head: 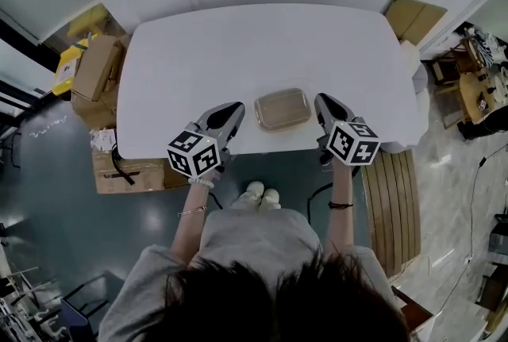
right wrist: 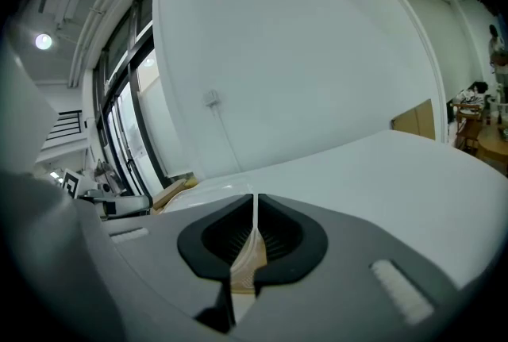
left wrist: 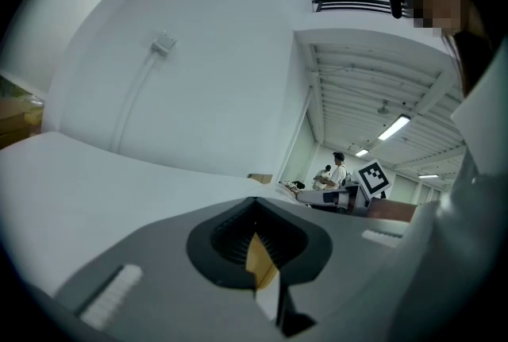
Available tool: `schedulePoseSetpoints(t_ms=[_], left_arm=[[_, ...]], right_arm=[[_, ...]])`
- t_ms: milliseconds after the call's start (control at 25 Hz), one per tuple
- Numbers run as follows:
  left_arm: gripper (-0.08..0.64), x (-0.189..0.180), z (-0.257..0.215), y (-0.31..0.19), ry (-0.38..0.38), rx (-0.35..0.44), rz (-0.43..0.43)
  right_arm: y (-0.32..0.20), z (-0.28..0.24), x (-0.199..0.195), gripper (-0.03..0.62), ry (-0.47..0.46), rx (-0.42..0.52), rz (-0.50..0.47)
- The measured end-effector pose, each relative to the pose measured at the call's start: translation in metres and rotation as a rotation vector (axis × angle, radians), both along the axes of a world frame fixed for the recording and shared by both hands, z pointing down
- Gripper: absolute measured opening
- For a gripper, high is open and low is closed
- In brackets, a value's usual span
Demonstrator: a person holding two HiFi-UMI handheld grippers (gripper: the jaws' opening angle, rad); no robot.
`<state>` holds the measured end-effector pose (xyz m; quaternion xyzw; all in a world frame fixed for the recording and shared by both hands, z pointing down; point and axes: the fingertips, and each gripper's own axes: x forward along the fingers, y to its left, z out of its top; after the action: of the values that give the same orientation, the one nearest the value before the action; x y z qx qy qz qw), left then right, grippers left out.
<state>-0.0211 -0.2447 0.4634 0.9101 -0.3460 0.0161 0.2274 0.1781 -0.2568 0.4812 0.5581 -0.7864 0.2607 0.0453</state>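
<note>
Clear container sits on table between left gripper, right gripper.

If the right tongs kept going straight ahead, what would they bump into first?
Probably nothing nearby: the right tongs point across the bare table, so the white wall behind it looks first, though depth is hard to judge.

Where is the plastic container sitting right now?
Head view: the plastic container lies at the near edge of the white table, between the left gripper on its left and the right gripper on its right.
</note>
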Motion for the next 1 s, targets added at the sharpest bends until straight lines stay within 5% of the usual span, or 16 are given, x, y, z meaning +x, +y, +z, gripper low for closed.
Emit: schedulePoseSetpoints(t_ms=[1000], left_arm=[[-0.005,-0.01,-0.082,0.02,0.071,0.163,0.03]], right_arm=[[0.026,-0.085,0.003,0.031,-0.084,0.177,-0.046]])
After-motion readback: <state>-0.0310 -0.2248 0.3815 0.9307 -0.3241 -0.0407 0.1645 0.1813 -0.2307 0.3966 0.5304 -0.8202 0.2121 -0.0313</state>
